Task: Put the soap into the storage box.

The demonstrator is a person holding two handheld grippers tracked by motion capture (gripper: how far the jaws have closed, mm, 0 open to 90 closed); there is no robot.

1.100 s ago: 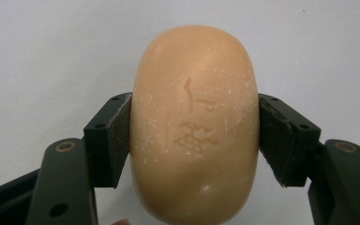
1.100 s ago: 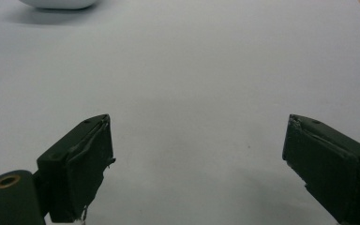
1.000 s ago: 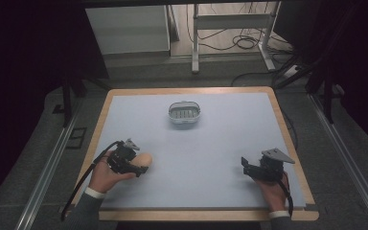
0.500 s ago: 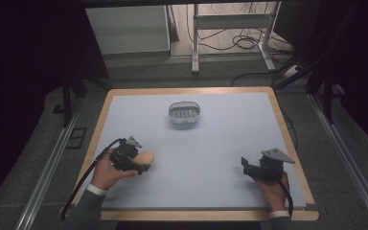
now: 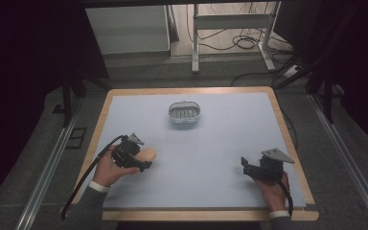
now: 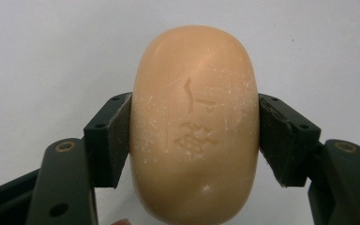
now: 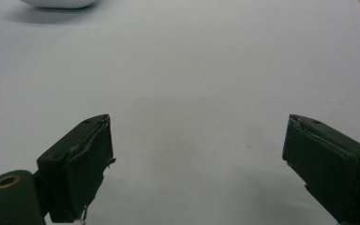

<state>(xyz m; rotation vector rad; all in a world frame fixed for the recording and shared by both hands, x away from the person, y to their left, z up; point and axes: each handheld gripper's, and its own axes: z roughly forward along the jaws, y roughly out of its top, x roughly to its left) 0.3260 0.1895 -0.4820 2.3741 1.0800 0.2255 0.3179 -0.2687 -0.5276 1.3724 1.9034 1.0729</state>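
Near the tabletop's [image 5: 124, 103] front-left corner, the left hand-held gripper [image 5: 141, 161] pinches a bar of soap [image 5: 147, 155] — in the left gripper view both pads press flat against the soap's [image 6: 194, 126] long sides, with its stamped face up and its ends sticking out past the jaws. The soap sits low, at or just above the surface; I cannot tell whether it has left the tabletop. The step in hand looks like the pick-up, with the grip already made.

A white dish [image 5: 184, 114] stands toward the back edge, about midway across, well apart from the soap. It is the likely goal, so the next move probably calls for a lift, a carry forward and rightward across the tabletop, then a release over the dish's ribbed floor — a firm grip matters, since soap may slip.

At the front-right corner, the right hand-held gripper [image 5: 245, 165] rests with its jaws spread wide and nothing between them; bare surface lies ahead of it in the right gripper view.

Between soap and dish the path is open, and no edge crowds it.
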